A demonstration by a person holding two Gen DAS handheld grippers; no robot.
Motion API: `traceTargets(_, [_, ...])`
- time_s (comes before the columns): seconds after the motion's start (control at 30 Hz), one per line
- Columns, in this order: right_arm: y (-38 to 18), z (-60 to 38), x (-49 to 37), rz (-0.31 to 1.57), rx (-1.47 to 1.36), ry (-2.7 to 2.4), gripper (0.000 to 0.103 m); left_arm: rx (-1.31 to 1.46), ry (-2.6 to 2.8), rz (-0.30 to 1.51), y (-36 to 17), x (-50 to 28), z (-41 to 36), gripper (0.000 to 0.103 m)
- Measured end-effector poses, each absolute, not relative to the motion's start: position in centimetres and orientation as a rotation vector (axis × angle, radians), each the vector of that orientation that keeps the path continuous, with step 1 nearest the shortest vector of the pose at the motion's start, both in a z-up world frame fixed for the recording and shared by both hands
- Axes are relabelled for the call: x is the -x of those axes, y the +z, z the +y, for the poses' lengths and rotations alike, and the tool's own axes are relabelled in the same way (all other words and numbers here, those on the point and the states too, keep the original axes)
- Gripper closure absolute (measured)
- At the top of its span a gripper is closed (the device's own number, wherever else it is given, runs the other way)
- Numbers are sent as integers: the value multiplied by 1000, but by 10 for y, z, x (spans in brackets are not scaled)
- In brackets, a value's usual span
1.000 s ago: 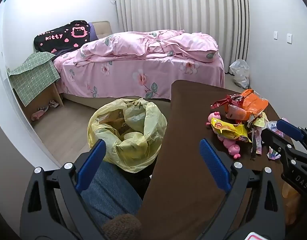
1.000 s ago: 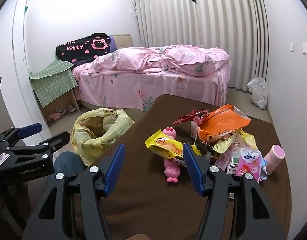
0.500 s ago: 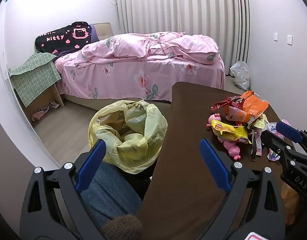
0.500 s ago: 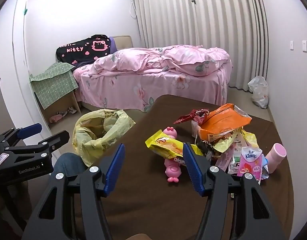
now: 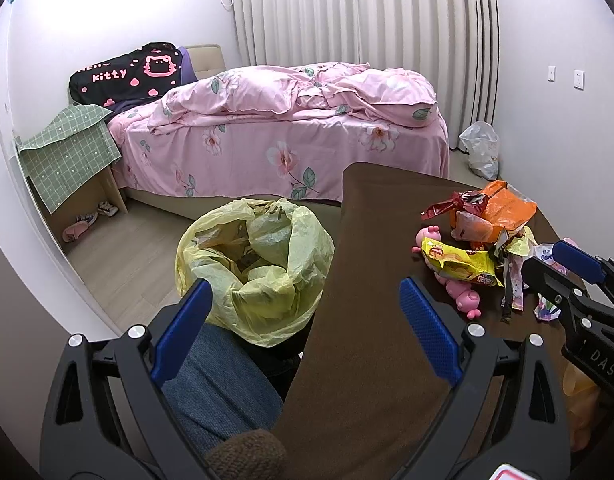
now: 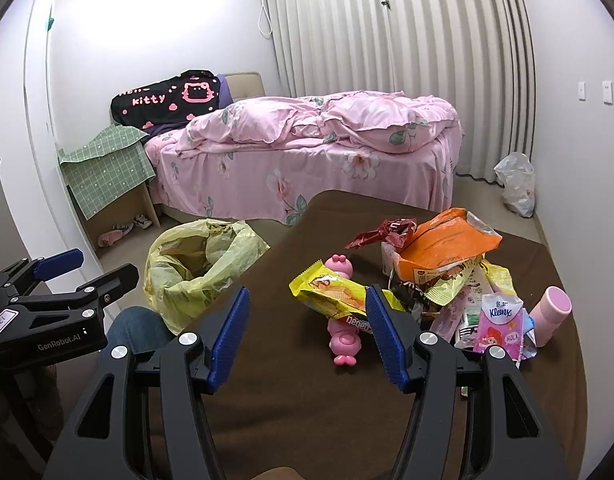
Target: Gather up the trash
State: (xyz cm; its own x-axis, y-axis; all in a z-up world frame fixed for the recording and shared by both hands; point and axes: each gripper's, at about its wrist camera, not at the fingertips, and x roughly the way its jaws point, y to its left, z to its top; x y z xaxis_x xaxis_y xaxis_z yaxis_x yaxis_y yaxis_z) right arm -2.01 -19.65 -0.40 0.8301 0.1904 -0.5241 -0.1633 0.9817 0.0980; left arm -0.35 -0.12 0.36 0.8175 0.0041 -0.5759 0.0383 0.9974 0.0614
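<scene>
— Where is the trash?
— It lies in a heap on the brown table (image 6: 291,400): a yellow snack wrapper (image 6: 331,294) across a pink toy (image 6: 343,336), an orange bag (image 6: 447,242), a red wrapper (image 6: 381,232), a Kleenex pack (image 6: 501,326).
— And the bag?
— The yellow trash bag (image 5: 259,268) stands open beside the table, partly filled.

The left gripper (image 5: 303,324) is held with its blue-padded jaws spread wide and nothing between them — it sits low, out past the table's left edge, above a knee in blue jeans (image 5: 217,380). The right gripper (image 6: 307,336) hangs over the table's near edge, jaws likewise parted and empty, each gripper showing at the margin of the other's view.
</scene>
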Motion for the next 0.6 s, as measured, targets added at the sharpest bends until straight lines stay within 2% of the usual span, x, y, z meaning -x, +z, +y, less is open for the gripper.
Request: traceTargets(0.6, [-2,-196,21,557,-53,190,46,-67,-17,614,4,3,-1,13])
